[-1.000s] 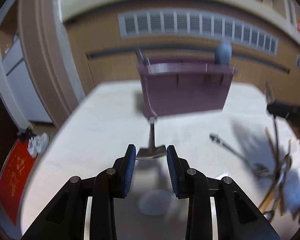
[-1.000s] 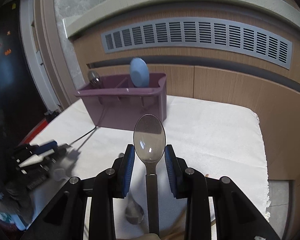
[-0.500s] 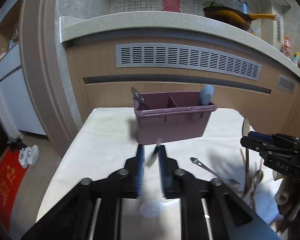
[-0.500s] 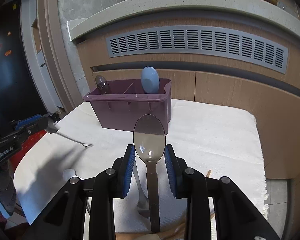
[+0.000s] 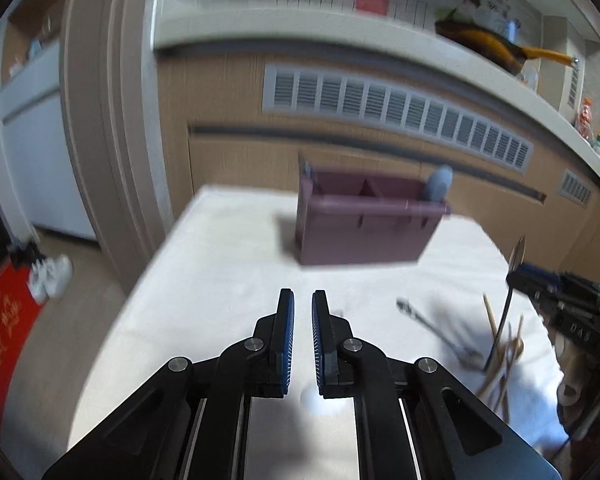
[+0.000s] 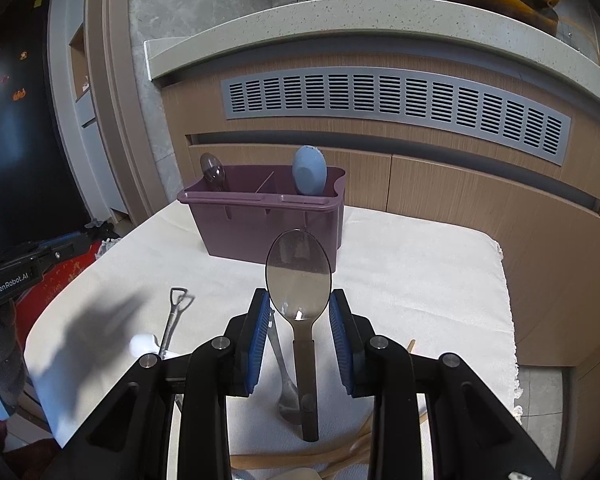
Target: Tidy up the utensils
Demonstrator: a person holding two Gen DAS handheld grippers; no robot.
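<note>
My left gripper hovers above the white cloth. Its jaws are closing to a narrow gap with nothing between the pads. The small shovel-shaped utensil lies flat on the cloth, apart from it. My right gripper is shut on a dark translucent spoon, bowl upright between the pads and handle hanging down; the left wrist view shows that spoon edge-on at the right. The purple organizer stands at the table's far side, with a blue spoon in its right compartment and a clear spoon in its left.
A metal spoon, a small white spoon and a heap of wooden utensils and chopsticks lie on the near part of the cloth. A cabinet front with a vent rises behind the table. Shoes sit on the floor at left.
The left jaws went from wide to nearly closed and the gripper rose. The shovel utensil was lifted half a second ago; now it lies on the cloth, out of the jaws. The right gripper kept its spoon.
</note>
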